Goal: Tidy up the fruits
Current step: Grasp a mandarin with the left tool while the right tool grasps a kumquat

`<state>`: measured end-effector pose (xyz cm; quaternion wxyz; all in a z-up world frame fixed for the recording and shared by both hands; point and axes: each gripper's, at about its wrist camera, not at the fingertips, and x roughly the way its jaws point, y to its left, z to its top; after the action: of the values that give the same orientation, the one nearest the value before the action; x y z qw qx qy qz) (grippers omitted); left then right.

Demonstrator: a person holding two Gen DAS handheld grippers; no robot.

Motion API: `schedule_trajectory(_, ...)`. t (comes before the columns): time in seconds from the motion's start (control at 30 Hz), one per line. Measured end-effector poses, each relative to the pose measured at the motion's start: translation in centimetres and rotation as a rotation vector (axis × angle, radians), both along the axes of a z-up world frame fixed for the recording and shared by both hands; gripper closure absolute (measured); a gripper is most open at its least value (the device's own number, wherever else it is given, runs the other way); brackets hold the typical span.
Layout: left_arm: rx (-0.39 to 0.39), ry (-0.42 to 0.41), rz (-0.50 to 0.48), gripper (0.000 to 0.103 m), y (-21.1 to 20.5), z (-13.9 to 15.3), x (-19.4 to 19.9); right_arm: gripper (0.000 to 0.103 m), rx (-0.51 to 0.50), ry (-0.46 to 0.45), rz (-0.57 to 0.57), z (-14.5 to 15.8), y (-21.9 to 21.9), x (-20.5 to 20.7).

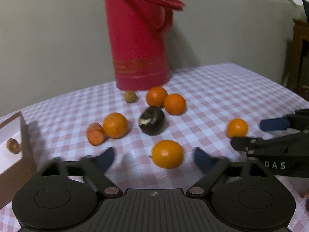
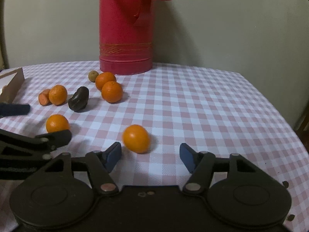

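In the left wrist view, the left gripper (image 1: 152,157) stands with its jaws apart and an orange (image 1: 167,154) lying on the cloth between the blue pads, nearer the right pad; neither pad presses on it. In the right wrist view, the right gripper (image 2: 150,155) is likewise spread, and a second orange (image 2: 136,138) lies just beyond the fingertips, left of the middle of the gap, touching neither pad. Farther off lie three more oranges, a carrot piece (image 2: 44,97), a dark fruit (image 2: 79,99) and a small brownish fruit (image 2: 93,75). A tall red flask (image 2: 125,29) stands upright at the far edge. Everything rests on a pink-and-white checked tablecloth (image 2: 193,106). A cardboard box (image 1: 23,135) sits at the left, holding another carrot piece (image 1: 13,145). A plain pale wall (image 2: 231,29) rises behind the table.
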<state>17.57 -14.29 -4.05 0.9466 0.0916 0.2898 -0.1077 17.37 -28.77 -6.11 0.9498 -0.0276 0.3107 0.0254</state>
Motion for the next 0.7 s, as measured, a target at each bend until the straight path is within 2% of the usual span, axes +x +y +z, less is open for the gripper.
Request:
schedule_trajectory(0.1,0.015,0.011,0.011,0.029,-0.7,-0.1,0.1,0.059,-0.005,-0.005,0.018,0.1,0.0,0.0)
schedule_trajectory(0.17,0.018,0.011,0.015,0.030,-0.8,-0.1,0.1,0.063,-0.011,-0.010,0.026,0.1,0.1,0.2)
schedule_trajectory(0.2,0.018,0.011,0.019,0.031,-0.8,-0.1,0.1,0.063,-0.011,-0.012,0.028,0.1,0.1,0.4)
schedule_trajectory(0.27,0.013,0.011,0.026,0.039,-0.8,-0.1,0.2,0.065,0.004,-0.001,0.037,0.2,0.0,1.0)
schedule_trajectory(0.5,0.001,0.016,0.047,0.042,-0.7,-0.1,0.7,0.061,-0.019,-0.011,0.072,0.3,0.6,3.3)
schedule_trajectory(0.6,0.000,0.015,0.070,0.047,-0.2,-0.1,1.4,0.061,-0.007,-0.002,0.075,0.0,0.8,4.4)
schedule_trajectory(0.7,-0.009,0.016,0.073,0.061,0.2,-0.1,1.6,0.063,-0.009,-0.003,0.074,0.0,1.1,4.7)
